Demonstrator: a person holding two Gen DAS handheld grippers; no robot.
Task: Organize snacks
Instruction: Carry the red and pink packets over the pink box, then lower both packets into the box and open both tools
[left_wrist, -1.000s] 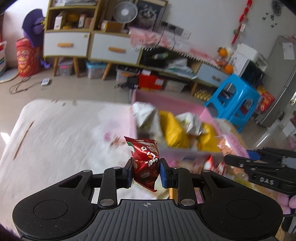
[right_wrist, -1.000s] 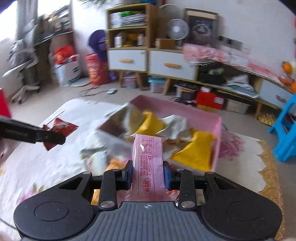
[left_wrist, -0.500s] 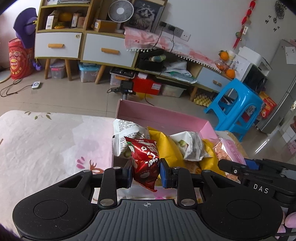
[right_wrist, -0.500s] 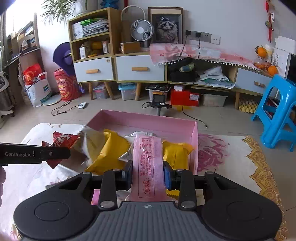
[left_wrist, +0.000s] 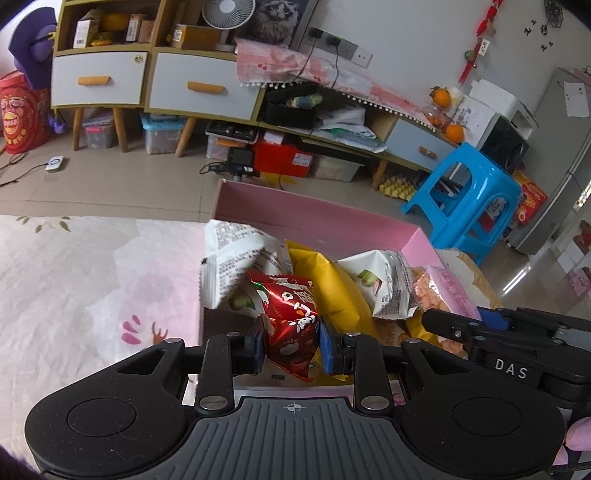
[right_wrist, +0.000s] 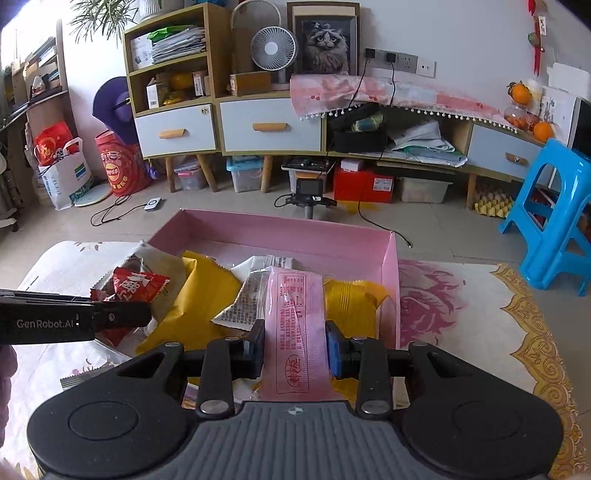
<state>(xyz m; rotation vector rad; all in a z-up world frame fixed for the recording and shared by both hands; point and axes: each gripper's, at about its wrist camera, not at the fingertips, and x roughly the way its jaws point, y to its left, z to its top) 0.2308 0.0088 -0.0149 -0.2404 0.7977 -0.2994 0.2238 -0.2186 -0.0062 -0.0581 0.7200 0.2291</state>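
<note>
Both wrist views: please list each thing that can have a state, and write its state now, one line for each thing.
Left gripper: shut on the red snack packet, held above the box.
Right gripper: shut on the pink snack packet, held above the box.
Pink box: open, no lid in view, partly filled with snacks.
Yellow bags: lying in the box.
White packets: lying in the box, tilted.
Cabinet drawers: closed.

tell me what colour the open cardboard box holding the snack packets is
Pink, inside and out; the open cardboard box shows best in the right wrist view.
</note>
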